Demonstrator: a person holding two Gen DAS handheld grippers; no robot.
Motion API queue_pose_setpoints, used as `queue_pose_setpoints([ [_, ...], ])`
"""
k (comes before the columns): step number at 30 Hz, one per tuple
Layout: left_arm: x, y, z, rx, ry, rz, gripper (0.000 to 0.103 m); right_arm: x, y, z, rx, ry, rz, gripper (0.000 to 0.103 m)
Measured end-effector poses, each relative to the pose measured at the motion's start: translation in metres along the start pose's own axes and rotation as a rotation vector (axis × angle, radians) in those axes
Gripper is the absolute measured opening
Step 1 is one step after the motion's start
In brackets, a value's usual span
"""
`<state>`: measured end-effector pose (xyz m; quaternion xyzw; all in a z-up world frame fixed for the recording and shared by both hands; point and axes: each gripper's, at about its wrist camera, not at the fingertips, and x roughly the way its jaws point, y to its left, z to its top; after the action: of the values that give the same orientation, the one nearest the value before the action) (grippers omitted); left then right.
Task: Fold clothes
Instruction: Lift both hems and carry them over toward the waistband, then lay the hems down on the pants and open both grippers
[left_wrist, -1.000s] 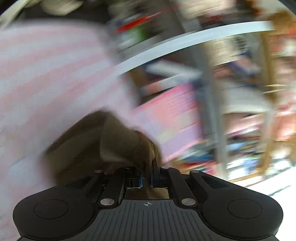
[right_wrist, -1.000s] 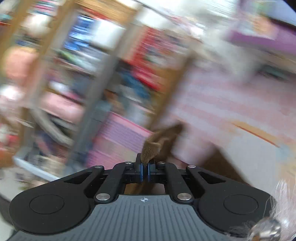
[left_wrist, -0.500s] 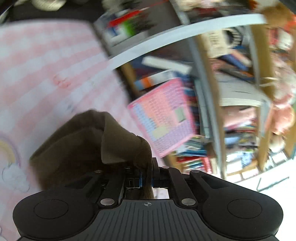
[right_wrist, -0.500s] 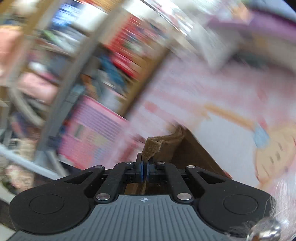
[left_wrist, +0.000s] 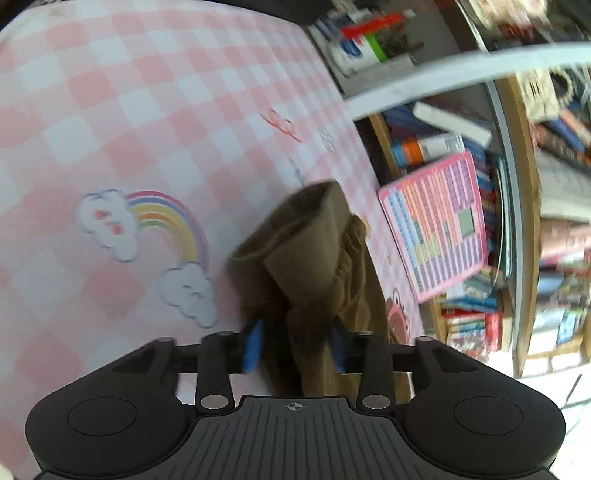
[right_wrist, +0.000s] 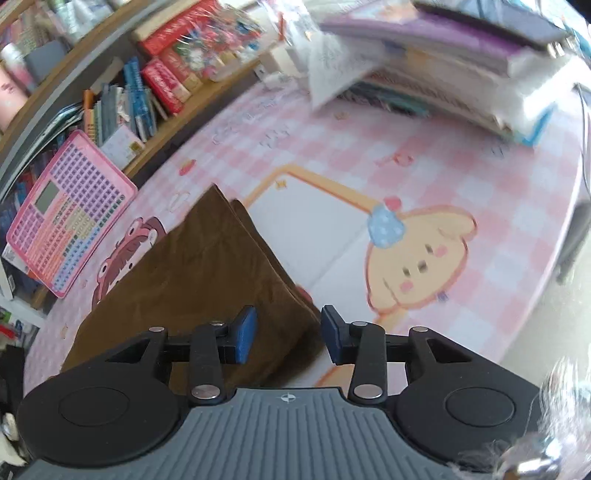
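A brown garment (right_wrist: 192, 273) lies folded in layers on the pink checked mat (right_wrist: 480, 192). In the left wrist view its bunched waistband end (left_wrist: 310, 258) rises between the blue pads. My left gripper (left_wrist: 293, 345) is open, with the cloth loose between its fingers. My right gripper (right_wrist: 288, 334) is open just above the garment's near right edge, holding nothing.
A pink keyboard toy (right_wrist: 62, 218) leans against a wooden bookshelf (right_wrist: 155, 92) at the mat's edge; it also shows in the left wrist view (left_wrist: 436, 221). Stacked books and papers (right_wrist: 436, 70) sit at the far side of the mat.
Both grippers were shut on the brown garment and carrying it; now both have opened and the garment rests on the mat. Both views swung down toward the mat.
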<state>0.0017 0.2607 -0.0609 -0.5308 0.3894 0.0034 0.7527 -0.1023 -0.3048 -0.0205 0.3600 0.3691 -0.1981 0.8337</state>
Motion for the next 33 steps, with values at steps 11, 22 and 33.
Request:
queue_pose_setpoints([
  [11, 0.028, -0.013, 0.003, -0.037, -0.095, 0.070, 0.018, 0.029, 0.020, 0.003, -0.048, 0.049, -0.012, 0.015],
  [22, 0.010, -0.034, 0.014, 0.162, -0.173, -0.010, 0.014, 0.070, 0.064, 0.017, -0.158, 0.011, 0.017, 0.012],
  [33, 0.010, -0.010, 0.015, 0.145, -0.139, 0.084, 0.030, 0.066, 0.074, 0.008, -0.214, -0.020, -0.012, 0.030],
])
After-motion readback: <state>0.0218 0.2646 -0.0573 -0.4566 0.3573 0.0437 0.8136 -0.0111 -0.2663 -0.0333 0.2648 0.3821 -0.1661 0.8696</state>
